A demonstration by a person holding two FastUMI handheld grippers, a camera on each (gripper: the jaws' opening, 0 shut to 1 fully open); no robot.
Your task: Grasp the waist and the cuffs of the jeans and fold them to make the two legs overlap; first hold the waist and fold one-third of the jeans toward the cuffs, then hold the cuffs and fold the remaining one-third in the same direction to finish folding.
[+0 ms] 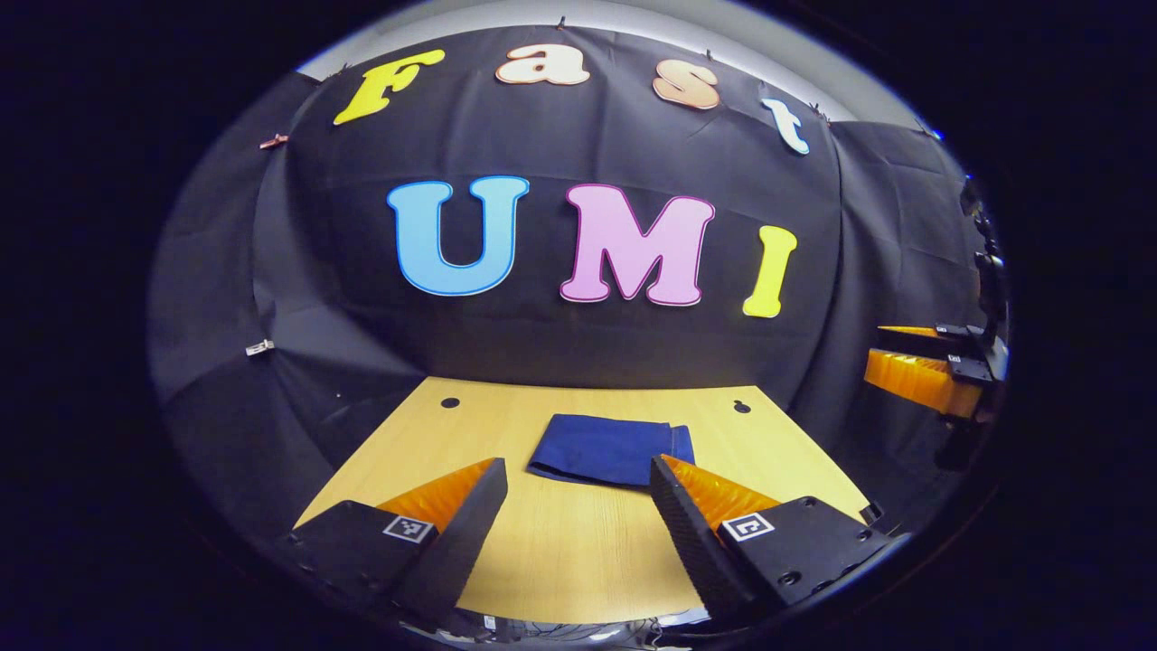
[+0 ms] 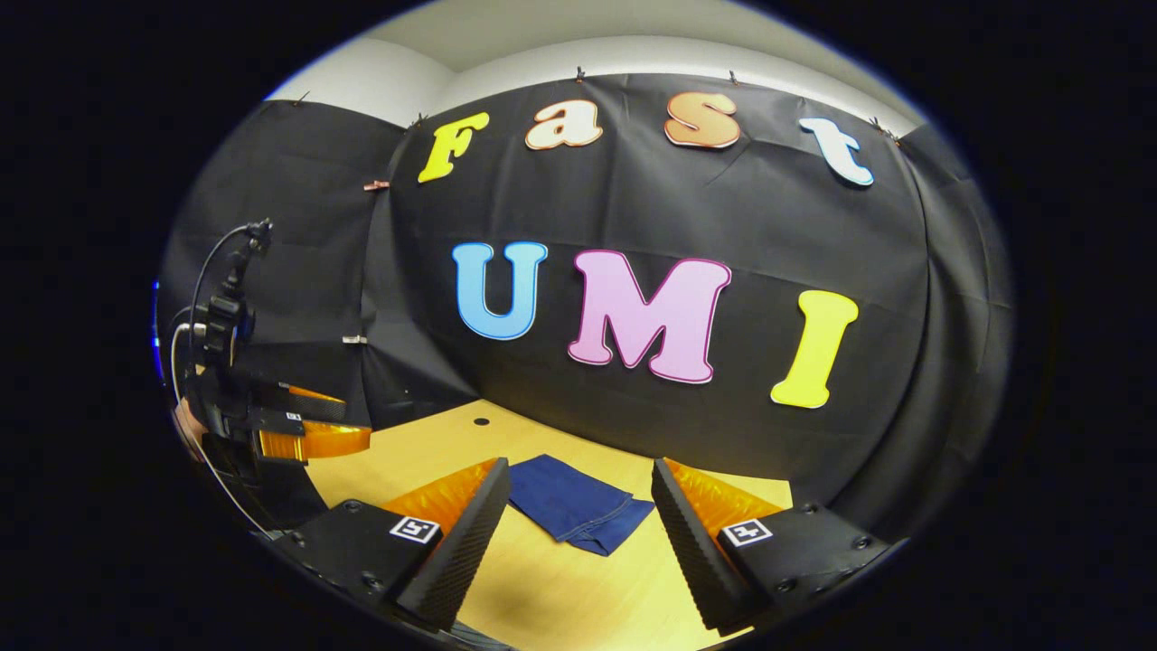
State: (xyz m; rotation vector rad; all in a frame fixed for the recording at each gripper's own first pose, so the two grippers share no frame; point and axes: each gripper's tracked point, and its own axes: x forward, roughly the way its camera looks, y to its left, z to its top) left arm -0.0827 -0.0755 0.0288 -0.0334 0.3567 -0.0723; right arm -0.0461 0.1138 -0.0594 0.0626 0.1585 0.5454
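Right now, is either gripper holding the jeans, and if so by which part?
Nothing is held. The left gripper and right gripper are both open, above the light wooden table, apart from the folded dark blue denim jeans.

Light wooden table, folded jeans flat on top — toward the far edge

Pale wooden table — black cloth wall behind, white ceiling above.

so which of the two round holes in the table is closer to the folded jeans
The right-hand hole, near the jeans; the left hole sits farther off.
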